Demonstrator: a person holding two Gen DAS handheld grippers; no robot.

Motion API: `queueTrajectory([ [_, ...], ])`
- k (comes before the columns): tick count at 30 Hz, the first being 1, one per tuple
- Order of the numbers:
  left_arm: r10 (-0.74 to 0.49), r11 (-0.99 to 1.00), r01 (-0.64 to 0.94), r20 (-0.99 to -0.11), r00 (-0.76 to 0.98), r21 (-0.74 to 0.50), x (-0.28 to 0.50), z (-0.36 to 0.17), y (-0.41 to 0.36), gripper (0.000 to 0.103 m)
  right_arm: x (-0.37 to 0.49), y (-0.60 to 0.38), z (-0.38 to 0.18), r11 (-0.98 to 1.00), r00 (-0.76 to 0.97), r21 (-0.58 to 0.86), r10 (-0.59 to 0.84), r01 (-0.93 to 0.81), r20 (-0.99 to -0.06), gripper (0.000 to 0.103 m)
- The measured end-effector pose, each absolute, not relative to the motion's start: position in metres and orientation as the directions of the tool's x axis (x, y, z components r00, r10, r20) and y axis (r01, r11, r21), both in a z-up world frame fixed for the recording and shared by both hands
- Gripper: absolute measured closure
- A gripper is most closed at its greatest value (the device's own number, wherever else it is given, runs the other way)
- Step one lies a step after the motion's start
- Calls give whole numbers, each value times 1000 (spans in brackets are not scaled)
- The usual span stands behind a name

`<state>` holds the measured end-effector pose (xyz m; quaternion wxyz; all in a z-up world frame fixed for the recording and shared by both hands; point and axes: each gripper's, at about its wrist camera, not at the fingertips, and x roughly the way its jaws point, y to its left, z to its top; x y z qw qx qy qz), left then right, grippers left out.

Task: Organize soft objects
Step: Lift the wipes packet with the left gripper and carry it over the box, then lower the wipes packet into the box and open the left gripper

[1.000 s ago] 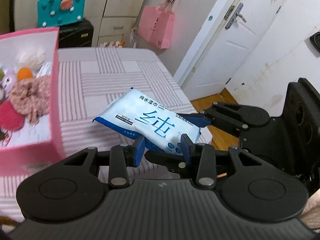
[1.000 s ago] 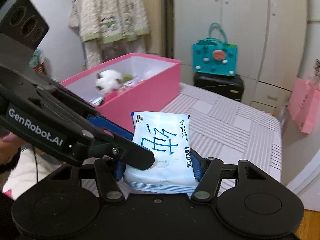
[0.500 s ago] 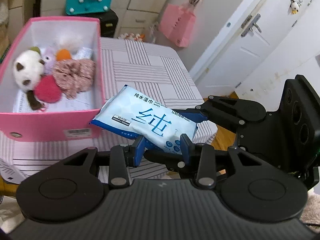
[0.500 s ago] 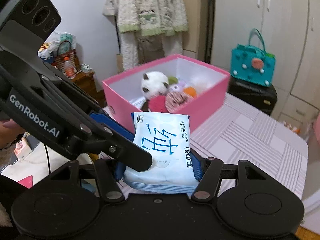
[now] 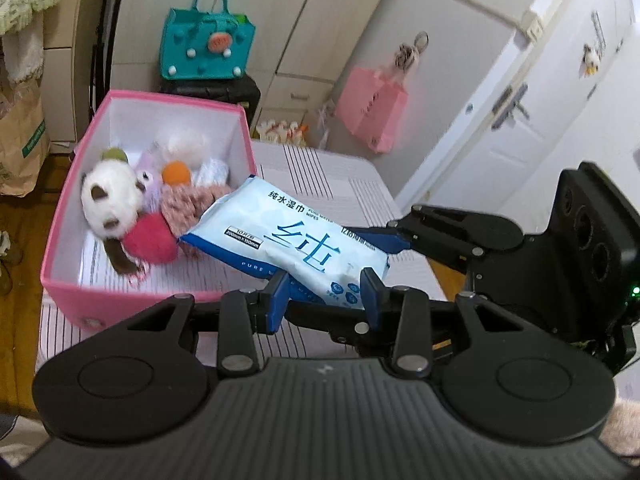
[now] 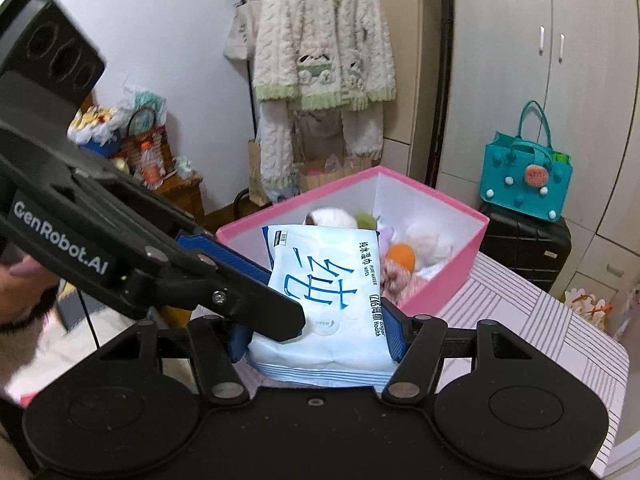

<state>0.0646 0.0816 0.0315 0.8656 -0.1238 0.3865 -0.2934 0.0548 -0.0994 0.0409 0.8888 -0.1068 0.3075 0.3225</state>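
Observation:
A light-blue pack of wet wipes is held in the air by both grippers. My left gripper is shut on its near corner, and my right gripper is shut on its near end, with the pack standing up between the blue pads. The pack's far end hangs over the near right part of the pink box, which also shows in the right wrist view. The box holds a white-and-brown plush toy, a red plush, a pink knitted item and an orange ball.
The box stands on a striped grey-and-white bedspread. A teal bag sits on a black case behind it. A pink bag hangs by a white door. A knitted cardigan hangs behind the box.
Both grippers have carried the wipes pack toward the pink box; its far end now hangs over the box's inside. The box has come into full view.

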Motion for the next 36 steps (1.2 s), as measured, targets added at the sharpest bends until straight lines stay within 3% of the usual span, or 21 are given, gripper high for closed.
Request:
queueTrajectory([
  [14,-553,829,362,-528,645,-426,168,34,109,66,173,-74,40,811,618,104,515,-575,-594,35],
  [21,-530,845,342,-560,637,-411,222,14,109,66,216,-63,22,843,628,91,462,-530,-626,35],
  [36,-552,825,244,-638,537,-509,285,-41,116,66,258,-43,-19,867,631,-55,315,-495,-709,35],
])
